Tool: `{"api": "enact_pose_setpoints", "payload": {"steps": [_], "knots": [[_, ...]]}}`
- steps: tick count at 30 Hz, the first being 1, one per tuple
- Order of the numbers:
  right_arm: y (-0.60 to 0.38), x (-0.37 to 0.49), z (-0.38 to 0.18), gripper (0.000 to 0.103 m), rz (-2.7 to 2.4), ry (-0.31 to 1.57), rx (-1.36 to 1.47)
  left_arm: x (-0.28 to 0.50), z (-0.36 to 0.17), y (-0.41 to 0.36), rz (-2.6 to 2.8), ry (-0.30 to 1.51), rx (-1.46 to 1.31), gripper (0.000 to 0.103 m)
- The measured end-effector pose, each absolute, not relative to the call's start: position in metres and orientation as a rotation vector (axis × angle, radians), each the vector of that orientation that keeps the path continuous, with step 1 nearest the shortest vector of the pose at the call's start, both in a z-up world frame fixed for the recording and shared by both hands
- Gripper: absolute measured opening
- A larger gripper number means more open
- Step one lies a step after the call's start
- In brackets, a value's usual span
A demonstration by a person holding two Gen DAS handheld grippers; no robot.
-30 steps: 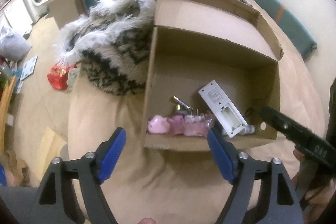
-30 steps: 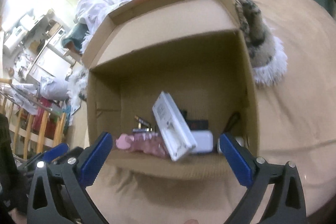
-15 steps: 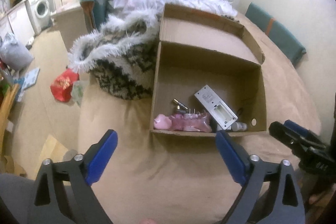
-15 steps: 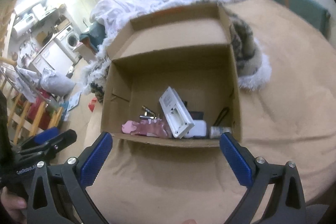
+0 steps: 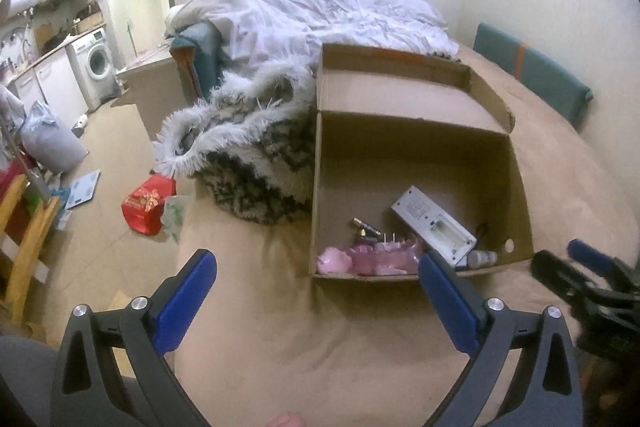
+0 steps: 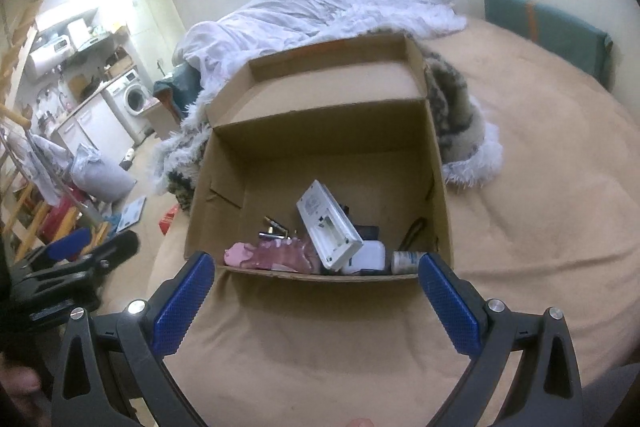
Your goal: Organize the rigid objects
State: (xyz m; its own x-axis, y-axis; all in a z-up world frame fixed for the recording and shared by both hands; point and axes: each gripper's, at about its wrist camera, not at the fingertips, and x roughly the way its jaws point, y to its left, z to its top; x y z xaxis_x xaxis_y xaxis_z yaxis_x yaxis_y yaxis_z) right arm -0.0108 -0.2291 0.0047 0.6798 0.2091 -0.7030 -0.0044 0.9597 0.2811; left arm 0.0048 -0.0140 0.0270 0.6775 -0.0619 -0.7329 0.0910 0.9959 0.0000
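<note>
An open cardboard box (image 5: 516, 163) (image 6: 438, 163) stands on a tan bed sheet. Inside lie a white remote-like device (image 5: 434, 225) (image 6: 328, 223), a pink plastic item (image 5: 360, 257) (image 6: 272, 255), small gold-tipped batteries (image 5: 364, 225) (image 6: 274, 225), a small white bottle (image 5: 482, 258) (image 6: 408, 261) and a white block (image 6: 366, 259). My left gripper (image 5: 316, 281) is open and empty, held back from the box's near wall. My right gripper (image 6: 316, 283) is open and empty, also short of the box. Each gripper shows at the edge of the other's view.
A fluffy patterned blanket (image 5: 248, 135) lies against the box's left side, a white duvet (image 5: 320, 15) behind it. A teal cushion (image 5: 532, 71) sits at the wall. The floor to the left holds a red bag (image 5: 146, 203), a grey sack (image 5: 50, 141) and a washing machine (image 5: 96, 65).
Both grippers have pulled back and up from the box, so it looks smaller and farther. Both stayed open and empty. The box contents have not moved.
</note>
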Motion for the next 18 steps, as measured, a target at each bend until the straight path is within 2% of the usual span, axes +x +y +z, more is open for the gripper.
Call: {"api": "enact_pose_setpoints", "payload": {"steps": [18], "knots": [[-0.238,-0.004,-0.003,0.103,0.094,0.846,0.305,0.007,0.014,-0.014,-0.065,0.871,0.051,0.101]]}}
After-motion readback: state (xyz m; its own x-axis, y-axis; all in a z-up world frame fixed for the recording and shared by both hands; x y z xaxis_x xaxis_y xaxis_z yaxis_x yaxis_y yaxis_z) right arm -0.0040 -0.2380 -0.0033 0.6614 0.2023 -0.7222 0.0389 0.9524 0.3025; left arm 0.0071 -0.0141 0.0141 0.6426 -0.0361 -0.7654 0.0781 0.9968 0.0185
